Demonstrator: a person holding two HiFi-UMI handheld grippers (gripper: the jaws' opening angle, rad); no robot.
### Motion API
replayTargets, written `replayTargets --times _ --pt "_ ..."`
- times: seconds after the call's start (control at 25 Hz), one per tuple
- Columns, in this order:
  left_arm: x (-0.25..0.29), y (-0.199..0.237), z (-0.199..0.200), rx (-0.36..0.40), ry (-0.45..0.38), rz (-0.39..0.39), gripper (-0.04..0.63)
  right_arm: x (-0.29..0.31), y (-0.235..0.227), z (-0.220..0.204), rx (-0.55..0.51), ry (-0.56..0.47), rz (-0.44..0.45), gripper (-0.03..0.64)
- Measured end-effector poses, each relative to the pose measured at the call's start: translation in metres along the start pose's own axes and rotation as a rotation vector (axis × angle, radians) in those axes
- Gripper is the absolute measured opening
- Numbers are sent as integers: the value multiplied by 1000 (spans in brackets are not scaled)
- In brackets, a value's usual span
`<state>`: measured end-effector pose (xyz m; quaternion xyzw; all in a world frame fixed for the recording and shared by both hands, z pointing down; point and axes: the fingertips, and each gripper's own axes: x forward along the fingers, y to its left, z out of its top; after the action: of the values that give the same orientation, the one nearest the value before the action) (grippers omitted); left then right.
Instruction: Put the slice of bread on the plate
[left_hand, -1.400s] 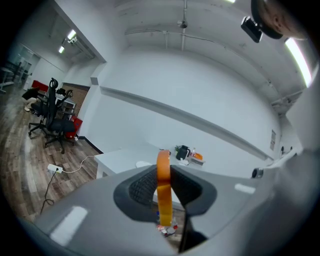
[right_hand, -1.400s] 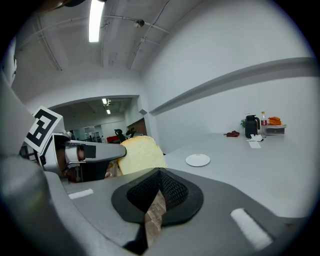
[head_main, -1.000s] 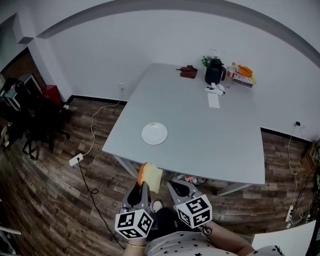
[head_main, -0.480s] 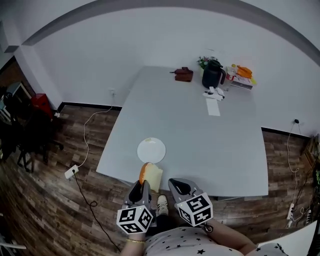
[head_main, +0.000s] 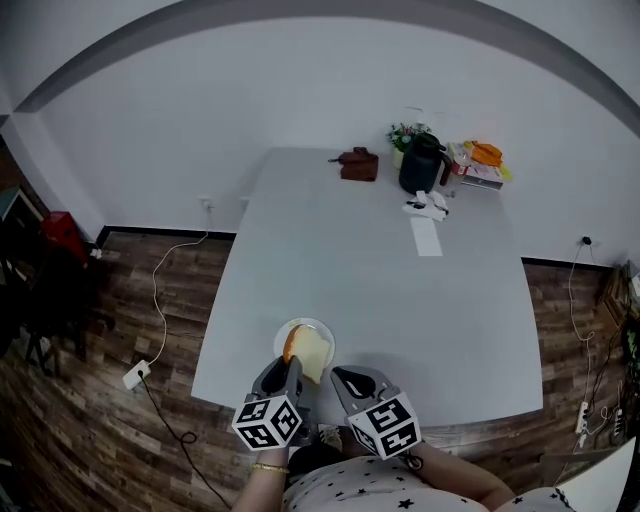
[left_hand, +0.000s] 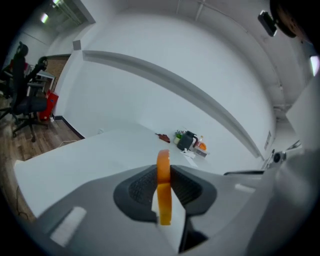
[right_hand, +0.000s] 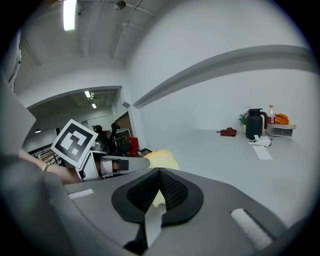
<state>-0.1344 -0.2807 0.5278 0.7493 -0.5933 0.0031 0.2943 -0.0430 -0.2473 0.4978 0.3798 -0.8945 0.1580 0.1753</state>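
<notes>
Head view, looking steeply down: a large pale table (head_main: 380, 280) fills the middle of the room. A small white plate (head_main: 325, 329) lies close to its near edge. The left gripper (head_main: 291, 367) is clamped on the slice of bread (head_main: 310, 352), held on edge with its orange crust upward. The slice overlaps the plate, though whether they touch cannot be told. The right gripper (head_main: 345, 378) sits just beside the left, its jaws pressed together with nothing between them. Clutter keeps to the table's far end, well apart from the plate: a black jug (head_main: 421, 164), a brown object (head_main: 355, 163), a small plant (head_main: 404, 134), orange items (head_main: 486, 152), crumpled white bits (head_main: 428, 203) and a strip of paper (head_main: 426, 236). Between that cluster and the plate the tabletop is bare. White walls stand behind the table. Wooden floor (head_main: 90, 420) runs along the left and near sides, crossed by a cable to a power strip (head_main: 133, 375).
</notes>
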Motion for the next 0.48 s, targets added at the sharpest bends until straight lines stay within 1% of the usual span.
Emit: replayTargets --times 0.12,0.32,0.4,0.48 --pt "22 11 2 -16 23 -18 84 14 -8 5 10 5 -13 0" --pt "41 29 2 17 48 -15 87 35 -17 10 22 17 -15 -2" --pt "46 40 -2 32 62 10 96 42 -18 9 24 25 -12 -1" --pt "49 54 -5 51 75 59 101 49 -20 9 26 32 -8 0"
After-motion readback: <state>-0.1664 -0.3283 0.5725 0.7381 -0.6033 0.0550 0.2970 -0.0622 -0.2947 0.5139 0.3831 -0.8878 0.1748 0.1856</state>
